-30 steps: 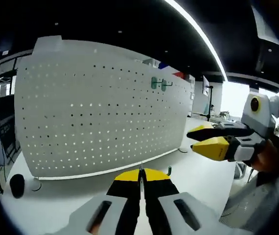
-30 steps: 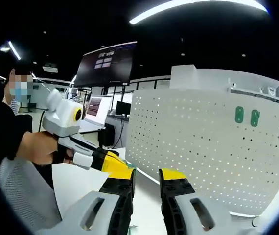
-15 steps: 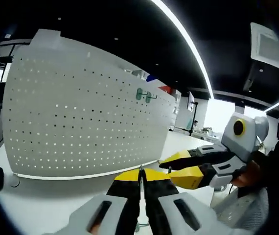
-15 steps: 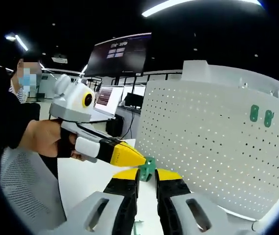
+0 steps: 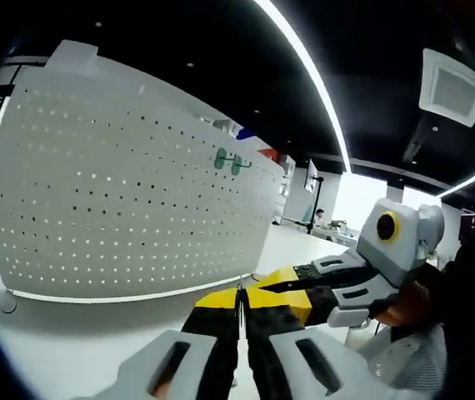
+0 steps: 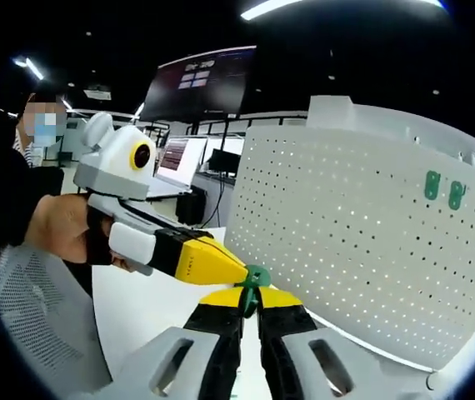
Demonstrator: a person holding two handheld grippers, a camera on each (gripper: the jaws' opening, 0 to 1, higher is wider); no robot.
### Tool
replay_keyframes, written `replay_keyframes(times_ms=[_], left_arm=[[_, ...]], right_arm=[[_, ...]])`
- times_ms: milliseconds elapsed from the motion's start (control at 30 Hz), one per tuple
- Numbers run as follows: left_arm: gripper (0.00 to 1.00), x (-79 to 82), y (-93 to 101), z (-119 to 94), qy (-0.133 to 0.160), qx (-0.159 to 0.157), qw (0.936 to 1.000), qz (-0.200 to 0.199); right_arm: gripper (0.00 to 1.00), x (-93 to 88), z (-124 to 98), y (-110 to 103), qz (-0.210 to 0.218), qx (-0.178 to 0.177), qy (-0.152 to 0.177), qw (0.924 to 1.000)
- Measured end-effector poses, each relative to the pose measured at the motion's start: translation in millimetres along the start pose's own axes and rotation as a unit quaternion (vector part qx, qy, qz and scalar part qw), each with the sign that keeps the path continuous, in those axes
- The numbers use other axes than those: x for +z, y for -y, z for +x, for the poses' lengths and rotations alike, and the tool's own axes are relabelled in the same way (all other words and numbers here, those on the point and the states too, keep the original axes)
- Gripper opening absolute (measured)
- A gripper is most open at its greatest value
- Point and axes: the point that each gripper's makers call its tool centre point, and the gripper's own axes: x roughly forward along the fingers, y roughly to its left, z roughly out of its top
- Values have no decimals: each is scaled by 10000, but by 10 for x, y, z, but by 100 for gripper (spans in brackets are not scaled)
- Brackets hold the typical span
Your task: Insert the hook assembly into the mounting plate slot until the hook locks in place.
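Green plastic hook assembly [image 6: 256, 277] sits pinched at the right gripper [image 6: 249, 302] tips, left gripper [image 6: 236, 275] touching it from 10 o'clock, its jaws pressed together. Pegboard [image 6: 362, 242] waits off toward 2 o'clock, right gripper nearer.

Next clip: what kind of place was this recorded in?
Probably an open-plan office or lab workspace. A white pegboard carrying two green hooks stands on a white table; behind it are computer monitors, a large wall screen and a dark ceiling with strip lights.
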Motion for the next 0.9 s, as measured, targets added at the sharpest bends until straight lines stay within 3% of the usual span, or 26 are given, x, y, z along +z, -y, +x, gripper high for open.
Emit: replay_keyframes(times_ms=[433, 900], left_arm=[[1, -4, 9, -5, 0, -24, 10000, -53], [2, 39, 46, -4, 76, -4, 9988, 481]], right_arm=[[2, 5, -6, 14, 3, -48, -11, 10000], [1, 30, -21, 25, 106, -71, 34, 9999]])
